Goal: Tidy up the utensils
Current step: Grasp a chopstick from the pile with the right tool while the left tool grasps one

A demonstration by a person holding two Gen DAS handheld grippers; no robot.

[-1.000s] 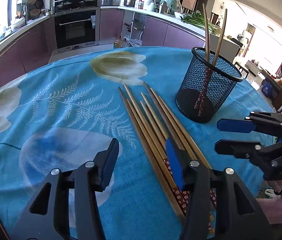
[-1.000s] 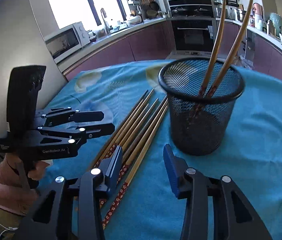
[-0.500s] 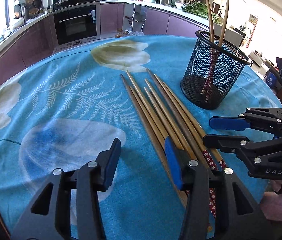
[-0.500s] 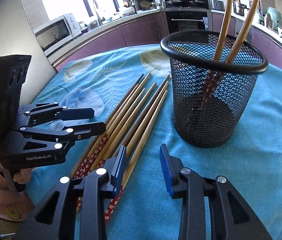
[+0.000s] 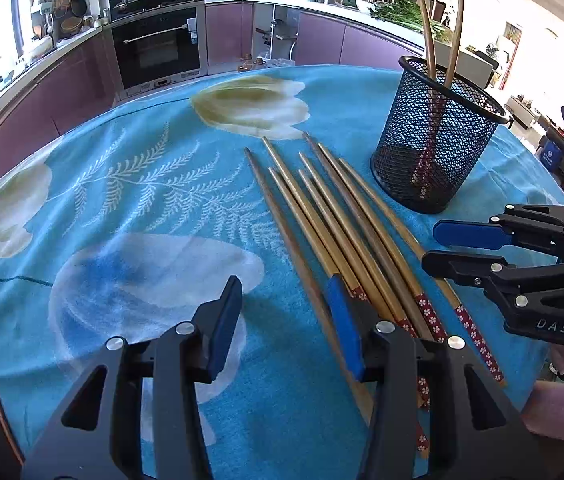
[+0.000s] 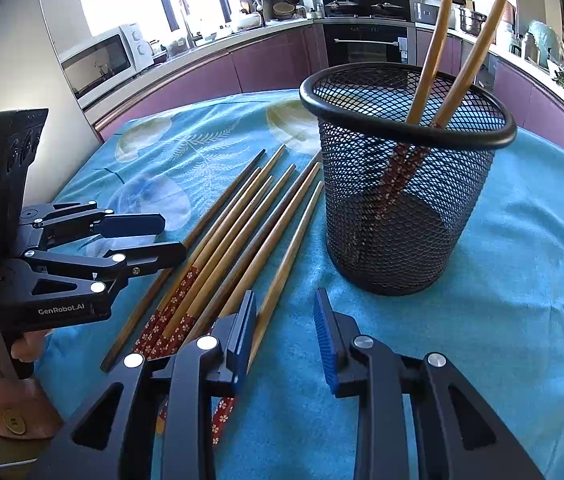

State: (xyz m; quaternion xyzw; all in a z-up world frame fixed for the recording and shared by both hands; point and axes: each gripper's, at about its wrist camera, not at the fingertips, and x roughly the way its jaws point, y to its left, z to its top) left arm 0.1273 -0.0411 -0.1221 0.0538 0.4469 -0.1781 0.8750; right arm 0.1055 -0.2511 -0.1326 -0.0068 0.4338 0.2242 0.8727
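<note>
you're between pickups: two chopsticks stand in the mesh cup (image 6: 406, 184) at upper right, the loose chopsticks (image 6: 242, 236) lie centre-left, your right gripper (image 6: 286, 332) is closing on nothing beside them, your left gripper (image 5: 282, 320) sits part open and empty, so next line up on one stick.

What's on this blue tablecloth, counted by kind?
Chopsticks lying on the cloth: 8
Chopsticks standing in the holder: 2
Black mesh holder: 1
Total: 11
</note>
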